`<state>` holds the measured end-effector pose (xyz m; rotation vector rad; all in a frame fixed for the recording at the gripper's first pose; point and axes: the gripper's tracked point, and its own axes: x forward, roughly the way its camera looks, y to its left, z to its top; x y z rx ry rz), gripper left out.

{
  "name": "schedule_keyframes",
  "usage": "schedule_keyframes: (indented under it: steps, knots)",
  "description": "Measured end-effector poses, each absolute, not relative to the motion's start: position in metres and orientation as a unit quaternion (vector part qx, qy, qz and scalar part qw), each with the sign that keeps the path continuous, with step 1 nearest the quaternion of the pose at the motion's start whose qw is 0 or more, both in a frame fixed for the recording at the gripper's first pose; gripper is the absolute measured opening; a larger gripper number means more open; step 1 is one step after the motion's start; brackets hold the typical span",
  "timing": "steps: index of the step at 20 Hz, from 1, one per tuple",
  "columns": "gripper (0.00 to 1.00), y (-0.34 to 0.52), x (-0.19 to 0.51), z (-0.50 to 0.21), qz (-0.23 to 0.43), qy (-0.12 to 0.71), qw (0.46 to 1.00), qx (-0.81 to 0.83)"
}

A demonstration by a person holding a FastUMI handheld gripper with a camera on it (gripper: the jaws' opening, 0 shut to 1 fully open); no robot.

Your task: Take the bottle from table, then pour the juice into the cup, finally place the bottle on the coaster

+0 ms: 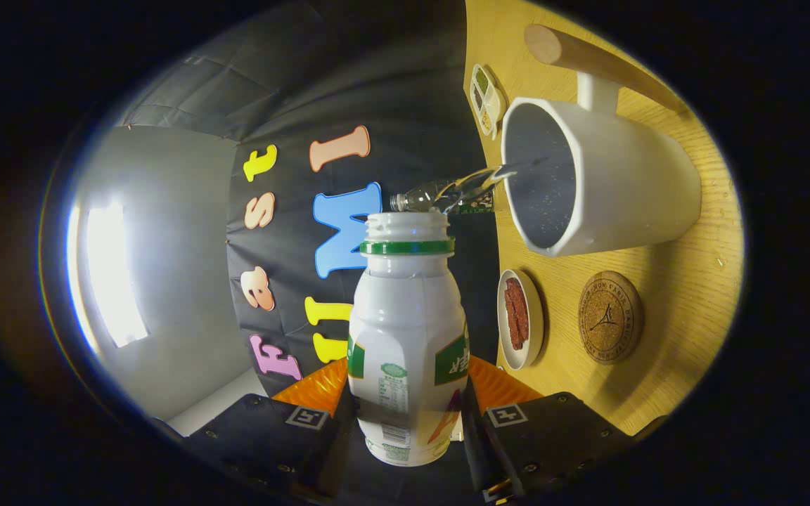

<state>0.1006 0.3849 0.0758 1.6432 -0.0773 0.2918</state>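
So the gripper (408, 414) has its two fingers clamped on the lower body of the bottle (407, 337), one on each side, and the whole thing is rolled over so the table (665, 330) runs up the 3 o'clock side of the view. A clear stream (472, 188) is leaving the bottle mouth and arcing toward 2 o'clock into the white cup (612, 186), landing just inside the near rim. The cork coaster (610, 317) sits on the table just beside the cup, toward 5 o'clock from it, bare.

What I'd worry about: the stream only just clears that rim, so any easing of the tilt, or a drift away from the cup, probably dribbles liquid down the outside and onto the wood. Tipping harder might overshoot. The small dish with red strips (518, 320) sits right under the pour path too, so drips could hit it.

Hard to read: the bottle is opaque, no idea how much is left. Cup fill level is unclear, the inside just looks dark. The fingertips are hidden behind the bottle. There's a little divided tray (487, 98) at 1 o'clock, contents too small to tell.
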Motion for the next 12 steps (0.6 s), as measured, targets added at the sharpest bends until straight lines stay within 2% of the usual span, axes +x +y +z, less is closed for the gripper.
schedule_keyframes:
  steps: [12]
  knots:
    - [0.67,0.3843,0.1024,0.0794,0.132,-0.044,0.665,0.734]
